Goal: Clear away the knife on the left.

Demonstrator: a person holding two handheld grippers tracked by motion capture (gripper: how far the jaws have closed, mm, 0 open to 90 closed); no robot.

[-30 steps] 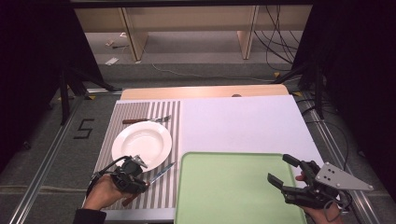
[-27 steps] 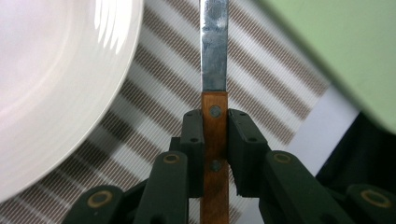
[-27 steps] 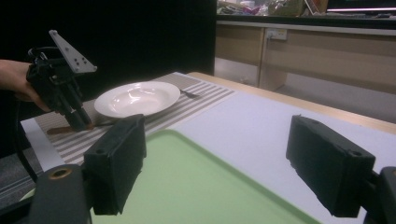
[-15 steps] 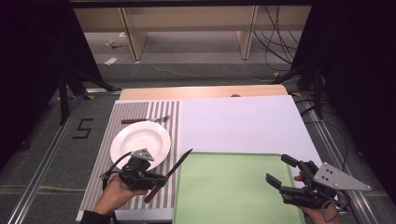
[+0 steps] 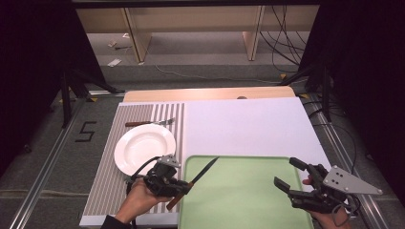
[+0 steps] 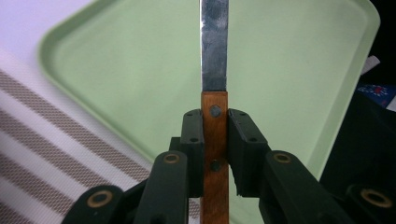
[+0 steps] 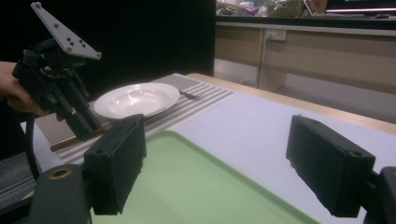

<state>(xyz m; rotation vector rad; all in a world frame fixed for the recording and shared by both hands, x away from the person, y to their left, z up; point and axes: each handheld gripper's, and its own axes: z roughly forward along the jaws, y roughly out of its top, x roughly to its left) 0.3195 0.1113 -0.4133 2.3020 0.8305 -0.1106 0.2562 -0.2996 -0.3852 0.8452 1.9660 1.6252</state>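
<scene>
1. The desk [image 5: 248, 119] was evenly lit from above, while its surroundings fell into deep darkness.
2. The knife [image 6: 214, 42] blade showed dull glare.
3. The near jaws were soft and out of focus in both gripper views.

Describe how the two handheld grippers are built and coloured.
Both are black, each with two blocky jaws on linked arms with brass-coloured pivot rivets. The left gripper trails a black cable; the right gripper carries a grey three-cornered plate dotted with small holes. Bare hands grip both bodies.
</scene>
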